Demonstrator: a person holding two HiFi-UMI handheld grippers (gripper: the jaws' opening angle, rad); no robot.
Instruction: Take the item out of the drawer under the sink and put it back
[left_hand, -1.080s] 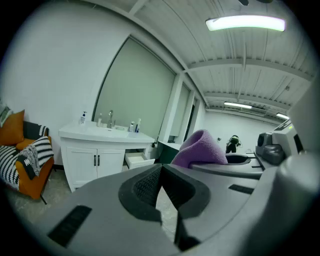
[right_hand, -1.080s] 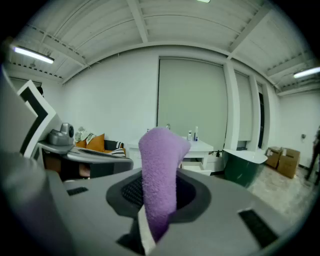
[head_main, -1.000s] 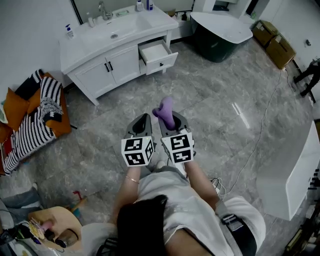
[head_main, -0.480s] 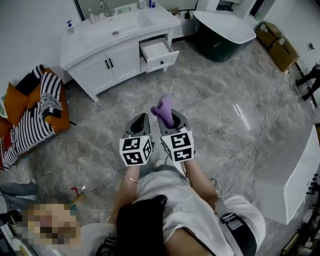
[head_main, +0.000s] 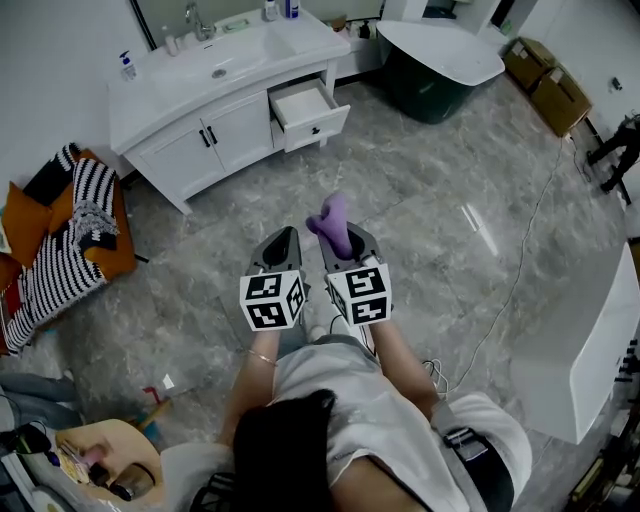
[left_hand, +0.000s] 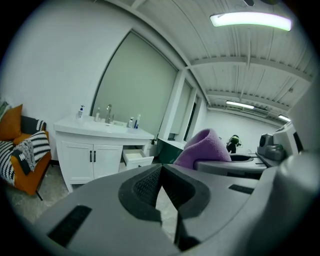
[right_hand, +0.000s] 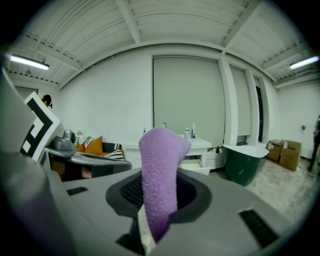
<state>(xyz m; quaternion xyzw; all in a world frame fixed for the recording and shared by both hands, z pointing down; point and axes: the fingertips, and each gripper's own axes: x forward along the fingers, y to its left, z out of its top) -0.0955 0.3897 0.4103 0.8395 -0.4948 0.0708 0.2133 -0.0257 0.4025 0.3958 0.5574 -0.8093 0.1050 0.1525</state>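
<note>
A purple cloth (head_main: 332, 220) stands up out of my right gripper (head_main: 341, 238), which is shut on its lower end; in the right gripper view the purple cloth (right_hand: 160, 170) fills the gap between the jaws of the right gripper (right_hand: 158, 202). My left gripper (head_main: 284, 238) hangs beside it on the left, shut and empty, and its jaws meet in the left gripper (left_hand: 161, 171) view. Ahead stands the white sink cabinet (head_main: 190, 135) with its right drawer (head_main: 308, 110) pulled open. That drawer (left_hand: 136, 158) also shows past the left jaws, well away from both grippers.
A dark green bathtub (head_main: 440, 60) stands right of the cabinet, with cardboard boxes (head_main: 546, 78) behind it. An orange seat with striped cloth (head_main: 65, 235) sits at the left. A cable (head_main: 520, 265) runs over the grey marble floor. A white tub (head_main: 590, 340) is at the right.
Both grippers have come a little closer to the cabinet together, and the cabinet has shifted left in the head view. The right gripper's hold on the purple cloth is unchanged.
</note>
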